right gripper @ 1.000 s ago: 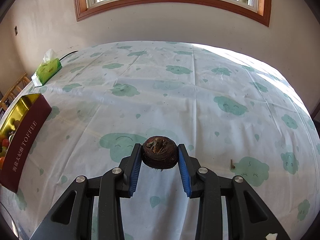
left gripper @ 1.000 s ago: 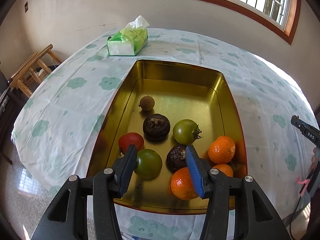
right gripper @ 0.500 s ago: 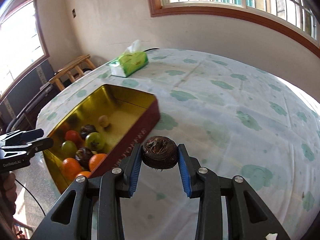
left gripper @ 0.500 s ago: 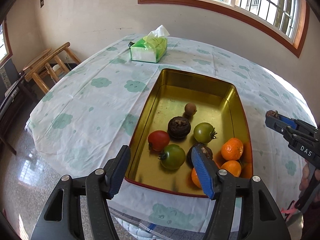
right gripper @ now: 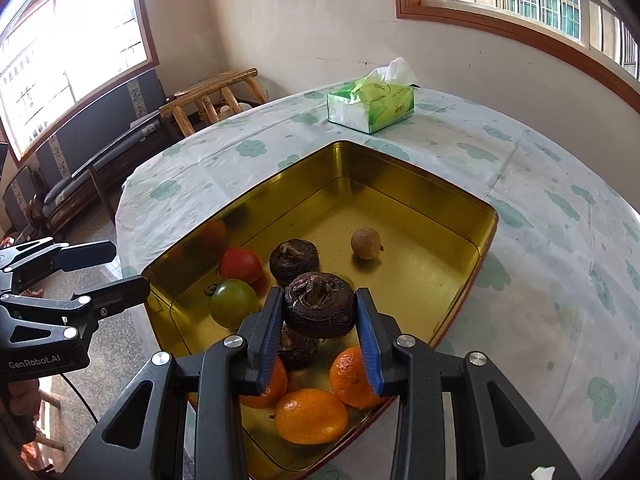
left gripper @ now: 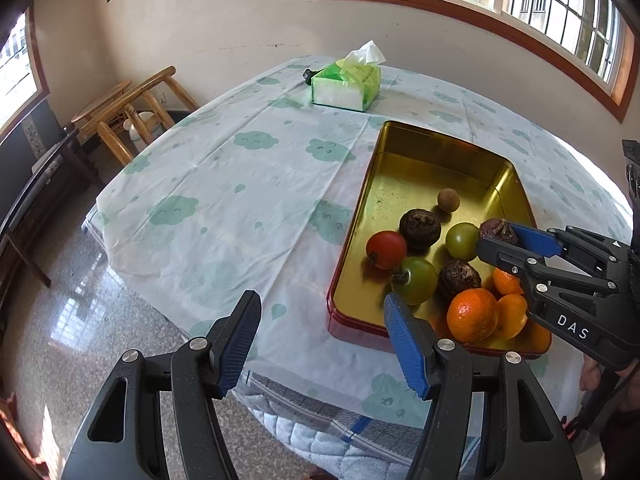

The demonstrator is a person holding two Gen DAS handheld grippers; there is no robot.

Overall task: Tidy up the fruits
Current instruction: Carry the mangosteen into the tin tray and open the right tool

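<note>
The right gripper (right gripper: 316,330) tilts steeply downward, its jaws pressed against both sides of a dark brown water chestnut (right gripper: 319,305) and carrying it in the air. The left gripper (left gripper: 320,344) also slants down, off to the left; its jaws have just been opening and now stand apart with nothing between them. A bit of the person's left hand (right gripper: 18,394) shows behind that gripper's body, wrapped around its handle.
</note>
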